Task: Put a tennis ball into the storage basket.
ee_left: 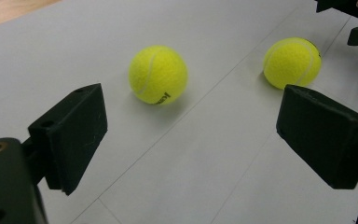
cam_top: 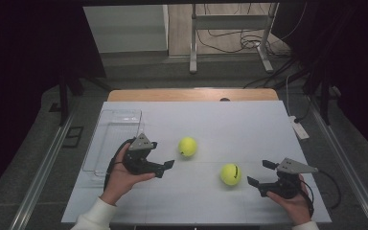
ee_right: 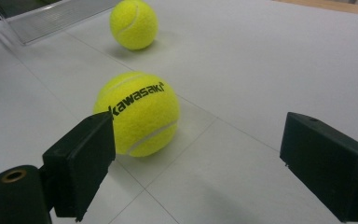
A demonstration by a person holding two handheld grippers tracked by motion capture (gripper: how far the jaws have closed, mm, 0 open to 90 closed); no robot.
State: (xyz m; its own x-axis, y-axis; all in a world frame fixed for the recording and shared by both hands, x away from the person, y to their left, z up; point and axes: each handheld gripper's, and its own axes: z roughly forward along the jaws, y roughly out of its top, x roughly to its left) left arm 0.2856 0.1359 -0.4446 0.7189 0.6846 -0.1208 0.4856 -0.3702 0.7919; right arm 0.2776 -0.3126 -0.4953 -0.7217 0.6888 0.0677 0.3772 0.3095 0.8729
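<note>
High view, left to right: clear plastic bin (cam_top: 115, 139) at tabletop (cam_top: 249, 124) left edge, left tongs (cam_top: 165, 168) jaws wide, nothing between them. Nearer tennis ball (cam_top: 188, 146) sits just beyond them; second tennis ball (cam_top: 230, 174) lies just left of right tongs (cam_top: 260, 173), also wide and empty. Balls likely light, fuzzy, slightly springy, prone to roll; pinch across the middle. Bin looks empty, though glare makes that hard to confirm.
</note>
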